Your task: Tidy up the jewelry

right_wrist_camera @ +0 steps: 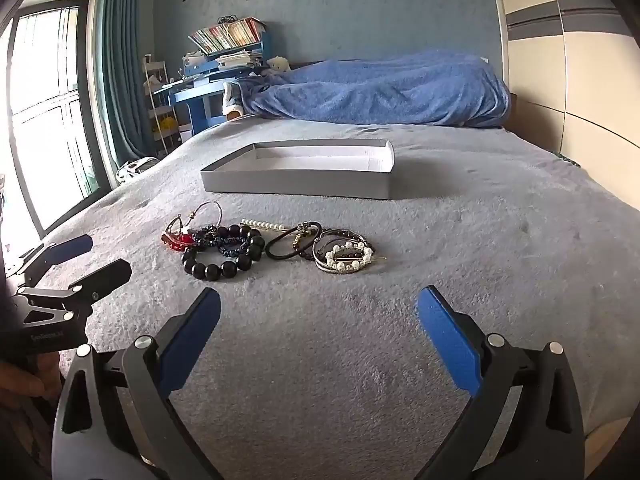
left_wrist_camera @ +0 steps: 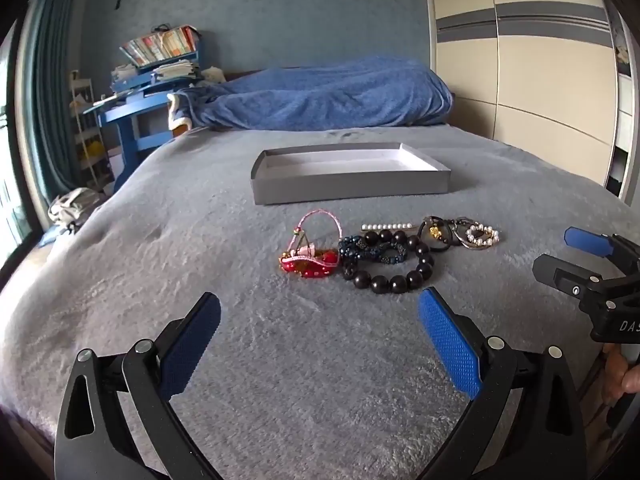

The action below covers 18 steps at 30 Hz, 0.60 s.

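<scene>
Jewelry is lying in a tangled row on the grey bed cover [left_wrist_camera: 200,420], between both grippers and the tray.

Nearest: left hand-held gripper [left_wrist_camera: 320,320] and right hand-held gripper [right_wrist_camera: 320,320] are each hovering low over the cover, jaws standing fully apart, nothing between the pads.

Next out, the pile, counted left to right: one red beaded bracelet [left_wrist_camera: 308,266] with a pink cord loop, one black bead bracelet [left_wrist_camera: 394,274], one dark blue beaded bracelet [left_wrist_camera: 372,250] overlapping it, one straight pearl clip [left_wrist_camera: 386,226], one black hair tie [right_wrist_camera: 294,242], and one pearl ring clip [right_wrist_camera: 348,256] sitting on thin bangles, possibly two or three; hard to separate.

Risk: pieces are interlocking, so lifting one is likely dragging neighbours along; round beads are prone to slipping from flat pads on soft plush.

Farthest: one shallow grey tray [left_wrist_camera: 352,188], holding nothing.
</scene>
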Motion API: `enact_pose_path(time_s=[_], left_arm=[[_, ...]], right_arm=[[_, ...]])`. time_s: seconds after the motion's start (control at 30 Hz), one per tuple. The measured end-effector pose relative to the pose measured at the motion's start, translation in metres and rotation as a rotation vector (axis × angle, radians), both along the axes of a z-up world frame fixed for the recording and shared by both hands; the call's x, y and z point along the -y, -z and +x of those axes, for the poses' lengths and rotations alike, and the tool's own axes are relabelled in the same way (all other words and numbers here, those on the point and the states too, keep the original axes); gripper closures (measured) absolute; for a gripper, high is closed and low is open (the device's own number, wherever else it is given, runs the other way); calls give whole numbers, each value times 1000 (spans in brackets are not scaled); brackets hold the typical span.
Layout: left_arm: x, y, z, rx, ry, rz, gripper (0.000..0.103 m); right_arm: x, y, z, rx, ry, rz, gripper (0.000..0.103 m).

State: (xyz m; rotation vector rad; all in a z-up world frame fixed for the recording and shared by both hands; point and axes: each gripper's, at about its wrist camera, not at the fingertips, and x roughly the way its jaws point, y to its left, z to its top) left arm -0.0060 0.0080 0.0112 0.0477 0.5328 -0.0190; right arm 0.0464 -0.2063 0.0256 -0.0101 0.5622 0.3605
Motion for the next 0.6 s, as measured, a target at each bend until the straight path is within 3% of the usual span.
enact_pose_path(time_s=[0.6], left_arm=[[-1, 0, 0, -3, 3, -6, 5]], right_arm=[[-1, -1, -1, 14, -12, 7, 5]])
